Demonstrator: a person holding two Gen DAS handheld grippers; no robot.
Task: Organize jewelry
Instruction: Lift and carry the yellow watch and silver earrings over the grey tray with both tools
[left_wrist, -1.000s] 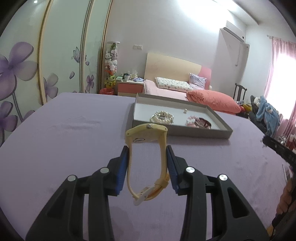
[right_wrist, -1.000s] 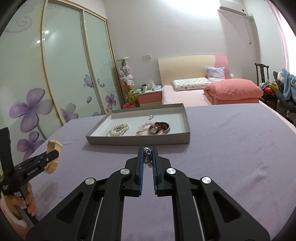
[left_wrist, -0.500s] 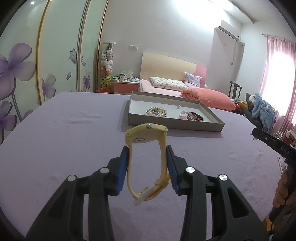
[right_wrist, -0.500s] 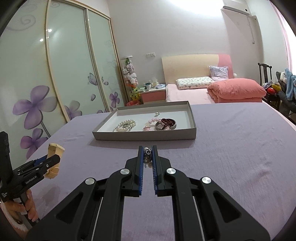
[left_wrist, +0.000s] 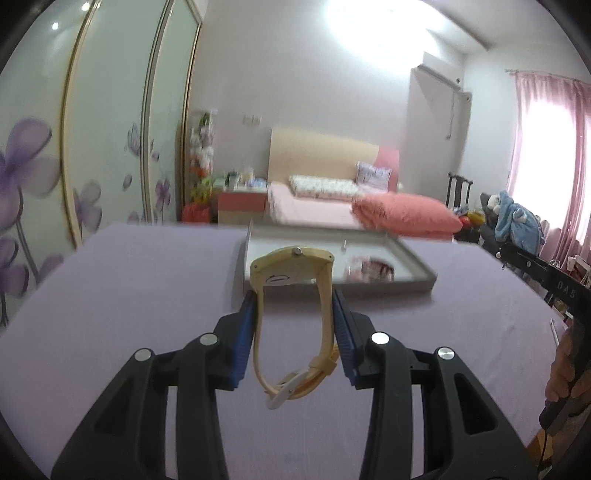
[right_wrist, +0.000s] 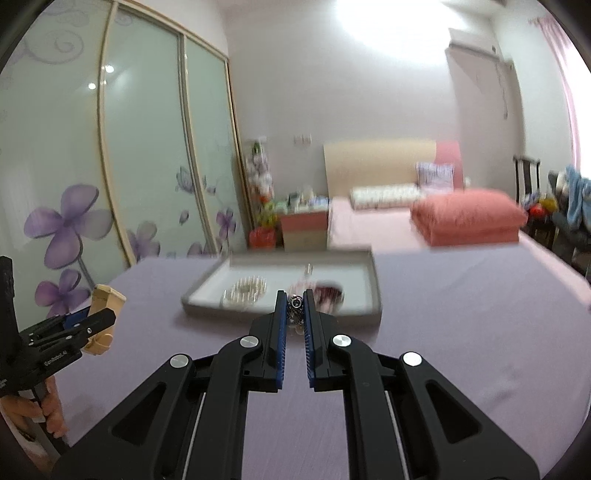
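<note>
Two tongs are hovering above the purple tabletop (left_wrist: 129, 295) facing the grey tray (right_wrist: 375, 291): the left tongs (left_wrist: 293, 317) are clamping a yellow wristwatch (left_wrist: 291, 295) by its strap, while the right tongs (right_wrist: 294, 314) are pinching a small dark metal trinket (right_wrist: 295, 309) at their tips.

floral wardrobe doors (right_wrist: 110, 177), pink bed (left_wrist: 332, 210), pink curtains (left_wrist: 554, 155), white walls (left_wrist: 295, 81)
</note>
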